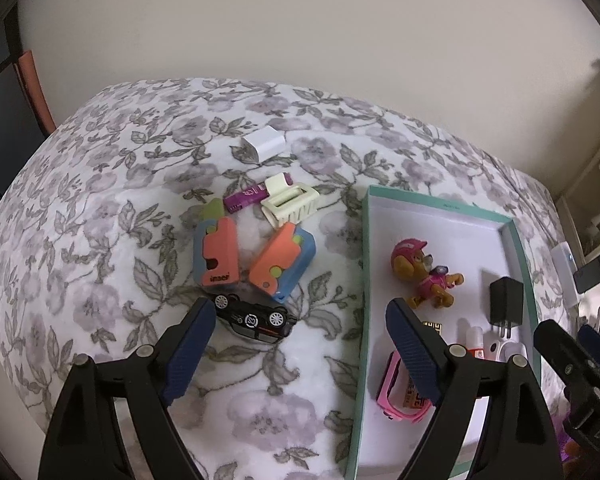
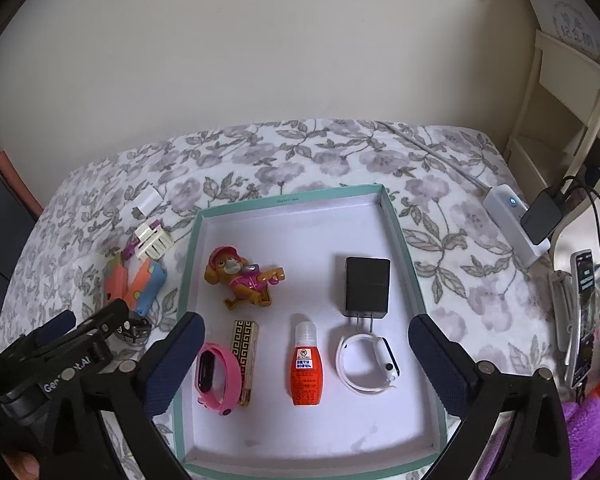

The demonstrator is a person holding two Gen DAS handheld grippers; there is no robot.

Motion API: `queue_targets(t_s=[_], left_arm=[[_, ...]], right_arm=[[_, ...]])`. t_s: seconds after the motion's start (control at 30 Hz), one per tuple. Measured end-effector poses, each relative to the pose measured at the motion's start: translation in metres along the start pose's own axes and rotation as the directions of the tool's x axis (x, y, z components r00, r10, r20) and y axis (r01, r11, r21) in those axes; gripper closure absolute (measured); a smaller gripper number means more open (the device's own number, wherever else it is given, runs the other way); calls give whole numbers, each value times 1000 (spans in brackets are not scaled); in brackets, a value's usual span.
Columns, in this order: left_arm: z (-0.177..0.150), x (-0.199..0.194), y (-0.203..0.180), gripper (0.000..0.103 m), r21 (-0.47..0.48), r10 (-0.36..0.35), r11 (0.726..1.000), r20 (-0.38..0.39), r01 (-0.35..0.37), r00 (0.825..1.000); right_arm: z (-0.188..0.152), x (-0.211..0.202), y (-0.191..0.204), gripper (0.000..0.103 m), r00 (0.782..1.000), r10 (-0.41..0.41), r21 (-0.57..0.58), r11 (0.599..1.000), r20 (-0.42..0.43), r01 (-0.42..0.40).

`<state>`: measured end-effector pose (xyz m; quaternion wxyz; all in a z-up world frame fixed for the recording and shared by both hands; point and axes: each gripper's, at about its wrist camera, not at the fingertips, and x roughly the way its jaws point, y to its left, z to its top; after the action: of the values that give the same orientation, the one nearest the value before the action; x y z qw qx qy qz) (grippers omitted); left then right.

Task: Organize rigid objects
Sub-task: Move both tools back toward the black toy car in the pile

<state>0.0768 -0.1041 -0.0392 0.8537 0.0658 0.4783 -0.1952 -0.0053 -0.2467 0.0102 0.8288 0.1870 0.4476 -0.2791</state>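
The left gripper [image 1: 300, 320] has its jaws spread wide and empty, above a black toy car with white wheels [image 1: 256, 320] lying on the floral bedspread [image 1: 100, 200]. The right gripper [image 2: 306, 340] also has its jaws spread and empty, over the shallow teal-rimmed white cardboard tray [image 2: 288, 200]. Inside the tray lie a pink wristband [image 2: 216, 372], a gold patterned tube [image 2: 245, 356], an orange plastic bottle [image 2: 306, 372], a white smartwatch [image 2: 366, 362], a black plug adapter [image 2: 367, 286] and a brown toy pup in pink [image 2: 242, 278]. Left of the tray, beyond the car, sit two orange-and-blue foam blocks [image 1: 220, 256].
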Motion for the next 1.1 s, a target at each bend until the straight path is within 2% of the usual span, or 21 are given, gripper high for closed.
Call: queue_targets(t_s=[0.2, 0.3, 0.6, 0.77, 1.0, 1.1], left_arm=[[10, -5, 12, 15, -62, 4, 998, -11, -5, 1000], [17, -8, 19, 15, -97, 38, 995, -12, -39, 999], [40, -9, 33, 15, -179, 79, 980, -17, -81, 997], [51, 9, 47, 15, -210, 111, 970, -76, -125, 991], [66, 34, 82, 15, -231, 143, 956, -166, -180, 976], [70, 43, 100, 15, -264, 120, 949, -193, -170, 974]], right_arm=[[2, 1, 0, 0, 999, 47, 26, 999, 23, -47], [3, 5, 2, 0, 998, 48, 30, 998, 29, -49], [16, 11, 2, 0, 993, 89, 84, 992, 76, -95], [29, 18, 11, 0, 995, 36, 41, 998, 89, -39], [40, 37, 42, 0, 990, 125, -22, 992, 60, -124], [38, 49, 69, 0, 988, 153, -94, 984, 19, -151]])
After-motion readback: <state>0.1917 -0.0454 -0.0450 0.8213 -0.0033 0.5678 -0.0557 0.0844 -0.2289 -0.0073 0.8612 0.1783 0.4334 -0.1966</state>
